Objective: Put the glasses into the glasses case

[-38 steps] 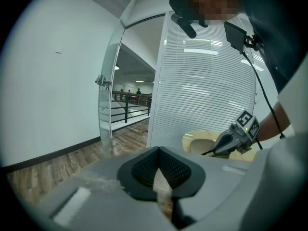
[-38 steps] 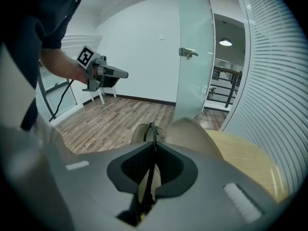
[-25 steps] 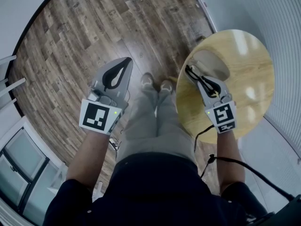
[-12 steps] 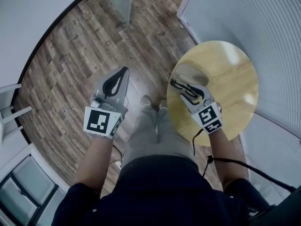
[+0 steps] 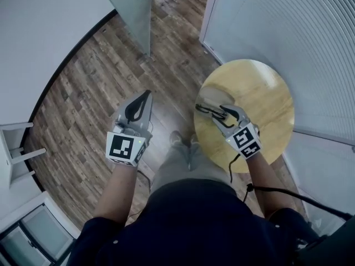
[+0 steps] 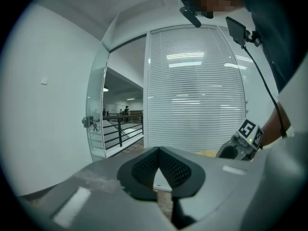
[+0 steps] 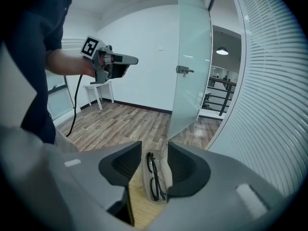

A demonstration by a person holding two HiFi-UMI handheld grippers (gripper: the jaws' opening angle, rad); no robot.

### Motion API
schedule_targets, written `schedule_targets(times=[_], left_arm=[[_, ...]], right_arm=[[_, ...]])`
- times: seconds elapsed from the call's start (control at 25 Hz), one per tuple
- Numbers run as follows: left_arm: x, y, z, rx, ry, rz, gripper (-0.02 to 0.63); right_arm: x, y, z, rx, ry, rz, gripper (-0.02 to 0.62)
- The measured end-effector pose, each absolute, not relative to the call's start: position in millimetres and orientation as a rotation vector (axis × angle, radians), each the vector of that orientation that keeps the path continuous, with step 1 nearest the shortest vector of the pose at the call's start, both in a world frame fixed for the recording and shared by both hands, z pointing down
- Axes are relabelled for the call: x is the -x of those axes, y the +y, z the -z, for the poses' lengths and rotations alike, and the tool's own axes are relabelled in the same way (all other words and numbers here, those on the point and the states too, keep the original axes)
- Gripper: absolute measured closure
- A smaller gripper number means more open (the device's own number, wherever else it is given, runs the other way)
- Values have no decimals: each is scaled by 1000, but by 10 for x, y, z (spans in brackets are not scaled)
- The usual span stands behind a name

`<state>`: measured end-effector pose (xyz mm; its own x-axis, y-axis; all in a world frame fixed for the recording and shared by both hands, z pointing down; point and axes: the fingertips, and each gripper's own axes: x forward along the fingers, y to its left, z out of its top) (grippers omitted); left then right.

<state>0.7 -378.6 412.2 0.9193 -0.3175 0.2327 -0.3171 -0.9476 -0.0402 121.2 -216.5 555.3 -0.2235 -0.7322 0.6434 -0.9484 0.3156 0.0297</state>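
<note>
The black-framed glasses [image 7: 154, 177] lie folded inside the open beige case [image 7: 165, 179] on the round wooden table [image 5: 260, 93]. My right gripper [image 7: 154, 150] hovers above them. Its jaws are opening, the pads are clear of the glasses, and nothing is pinched; case and glasses show through the gap below. From the head view the glasses [image 5: 204, 109] and case [image 5: 213, 96] sit at the table's left side, just past the right gripper [image 5: 223, 113]. My left gripper [image 5: 147, 93] is held over the floor, shut and empty, with its tips [image 6: 159, 148] touching.
A glass door [image 5: 133, 15] stands ahead and a wall of white blinds [image 5: 288, 32] runs behind the table. White furniture legs [image 5: 16, 148] show at the far left. A black cable [image 5: 277, 193] trails from the right gripper. Wooden floor [image 5: 83, 93] lies under the left hand.
The right jaws have spread apart and lifted off the glasses, which stay in the case. Both hands have risen, and the head camera has tipped further forward.
</note>
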Motion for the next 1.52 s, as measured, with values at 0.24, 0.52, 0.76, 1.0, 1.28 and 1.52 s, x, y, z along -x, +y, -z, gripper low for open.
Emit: schedule_targets(times=[0.24,0.52,0.76,1.0,1.28,1.52], left_arm=[[10,-3642,-3939,3061,482,336,603],[-50,-3424,-3644,3041,435,267,603],[42,-3348,-3485,3059,437,220,603],[199,-3453,-3234,3035,492,182,603],[168,-3390,-3188,3027,474,159,603],[127,-3205,-3275,3016,417,185,603]], right_arm=[[-1138,-2091,-5224,-1550,-2046,-443,416],[-1181,-1993,-4851,-1643,-2045,-403,416],[-1235,-1890,-4488,-1723,-2009,-304,417],[-1412,-1676,-4059,-1935,-1975,-251,439],[-1612,-1374,-3647,-2182,-1938,-115,518],[-1719,-1138,-3491,-2345,-1899,-17,582]])
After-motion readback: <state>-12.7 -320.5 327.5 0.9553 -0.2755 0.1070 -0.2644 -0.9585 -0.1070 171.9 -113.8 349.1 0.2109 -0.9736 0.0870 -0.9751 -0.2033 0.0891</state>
